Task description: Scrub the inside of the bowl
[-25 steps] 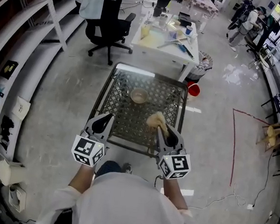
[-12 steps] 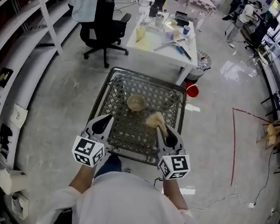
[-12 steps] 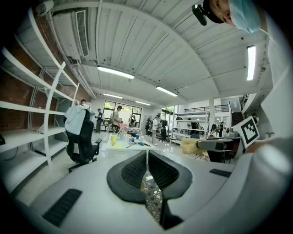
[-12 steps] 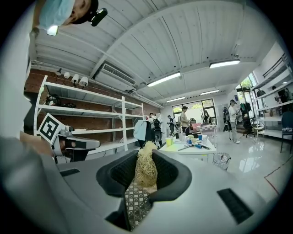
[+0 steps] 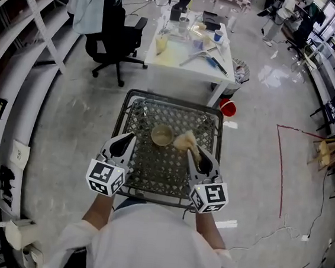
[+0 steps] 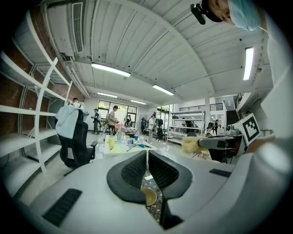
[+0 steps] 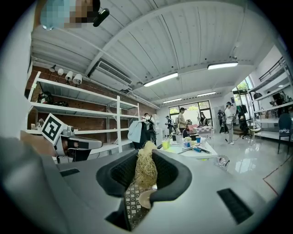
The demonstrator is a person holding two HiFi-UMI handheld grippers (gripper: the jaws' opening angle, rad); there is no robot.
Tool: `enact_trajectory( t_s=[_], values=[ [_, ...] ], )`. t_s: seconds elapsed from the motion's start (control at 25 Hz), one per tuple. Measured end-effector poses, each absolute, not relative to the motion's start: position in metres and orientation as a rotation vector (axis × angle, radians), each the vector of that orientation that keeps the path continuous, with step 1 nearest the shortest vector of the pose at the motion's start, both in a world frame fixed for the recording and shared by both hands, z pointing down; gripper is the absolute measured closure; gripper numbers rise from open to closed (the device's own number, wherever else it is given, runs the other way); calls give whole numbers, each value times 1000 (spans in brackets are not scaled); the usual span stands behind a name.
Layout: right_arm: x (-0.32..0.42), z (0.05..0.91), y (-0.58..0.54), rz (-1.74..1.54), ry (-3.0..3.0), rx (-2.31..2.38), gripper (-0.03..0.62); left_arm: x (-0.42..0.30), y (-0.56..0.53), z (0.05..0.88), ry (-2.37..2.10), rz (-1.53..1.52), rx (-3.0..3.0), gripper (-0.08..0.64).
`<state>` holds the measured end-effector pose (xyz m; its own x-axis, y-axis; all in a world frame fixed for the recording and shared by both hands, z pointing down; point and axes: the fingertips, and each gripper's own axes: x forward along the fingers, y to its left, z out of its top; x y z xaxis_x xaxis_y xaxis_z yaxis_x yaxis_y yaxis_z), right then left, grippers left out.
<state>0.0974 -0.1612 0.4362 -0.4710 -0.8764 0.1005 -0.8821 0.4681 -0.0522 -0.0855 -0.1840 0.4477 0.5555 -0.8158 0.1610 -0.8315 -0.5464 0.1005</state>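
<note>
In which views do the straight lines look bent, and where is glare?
Head view: lines bend near the edges, glare on the glossy floor. Left gripper view: strong fisheye, dark corners, bright ceiling lamp. Right gripper view: same fisheye; the scrubber looks sharp.

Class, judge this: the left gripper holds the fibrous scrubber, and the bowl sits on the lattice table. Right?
No: the right gripper holds the scrubber, as the right gripper view shows; the left gripper is shut, empty. The bowl sits on the lattice table.

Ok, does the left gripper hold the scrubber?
No, the fibrous scrubber is clamped in the right gripper; the left gripper is shut and empty.
</note>
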Motion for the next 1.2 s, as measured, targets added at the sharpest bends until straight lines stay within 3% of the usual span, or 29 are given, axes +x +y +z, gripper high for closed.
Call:
enact_trajectory(
  t_s=[1.2],
  values=[
    [86, 474, -266, 255, -2530, 1621, 492, -60, -328, 508, -1188, 249, 2675, 518]
  ],
)
